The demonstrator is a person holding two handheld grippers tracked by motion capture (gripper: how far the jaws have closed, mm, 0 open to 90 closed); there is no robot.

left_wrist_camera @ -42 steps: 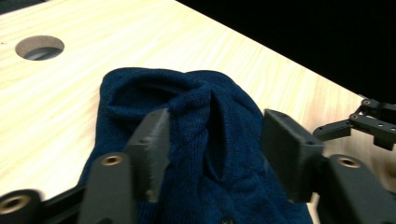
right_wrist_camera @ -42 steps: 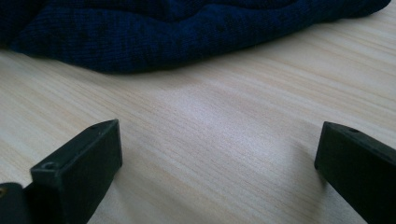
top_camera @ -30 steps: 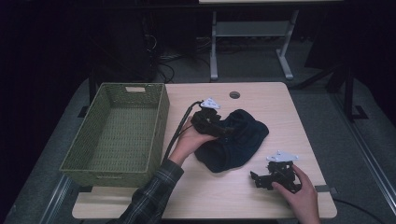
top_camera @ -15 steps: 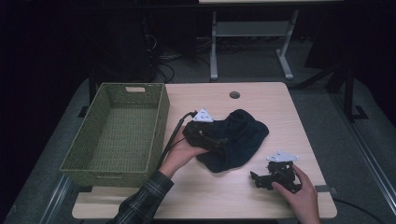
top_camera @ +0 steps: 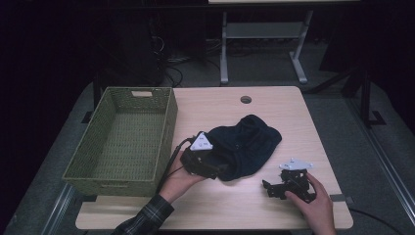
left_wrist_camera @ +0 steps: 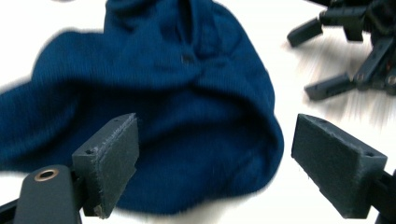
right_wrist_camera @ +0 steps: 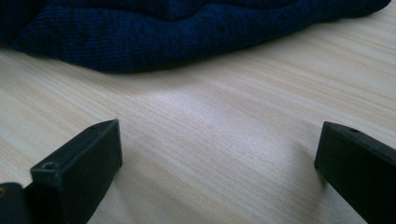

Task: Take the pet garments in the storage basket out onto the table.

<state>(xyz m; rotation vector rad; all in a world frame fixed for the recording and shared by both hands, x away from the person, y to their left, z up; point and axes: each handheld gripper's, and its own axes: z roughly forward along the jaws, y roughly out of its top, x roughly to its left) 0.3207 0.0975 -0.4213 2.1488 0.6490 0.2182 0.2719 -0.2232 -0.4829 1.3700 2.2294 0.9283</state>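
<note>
A dark blue knitted cloth (top_camera: 249, 142) lies crumpled in the middle of the table. My left gripper (top_camera: 221, 171) sits at its near left edge, pointing across it. In the left gripper view the cloth (left_wrist_camera: 187, 93) lies just past the left gripper (left_wrist_camera: 219, 172). Its jaws have just been opening and stand wide, with no pad pressing on the fabric. My right gripper (top_camera: 268, 188) rests on the wood to the right of the cloth, open, and appears as the right gripper (left_wrist_camera: 355, 56) beyond it. In its own view the right gripper (right_wrist_camera: 217, 158) frames bare wood, with the cloth (right_wrist_camera: 187, 32) ahead.
A green woven basket (top_camera: 166, 127) stands on the left part of the table (top_camera: 274, 103), a hand's width from the left gripper. A round cable hole (top_camera: 245, 99) sits near the far edge. A metal stand and cables are on the floor behind.
The left hand has brought its gripper from the top of the cloth down toward the near left edge of it. The right gripper has stayed put.
</note>
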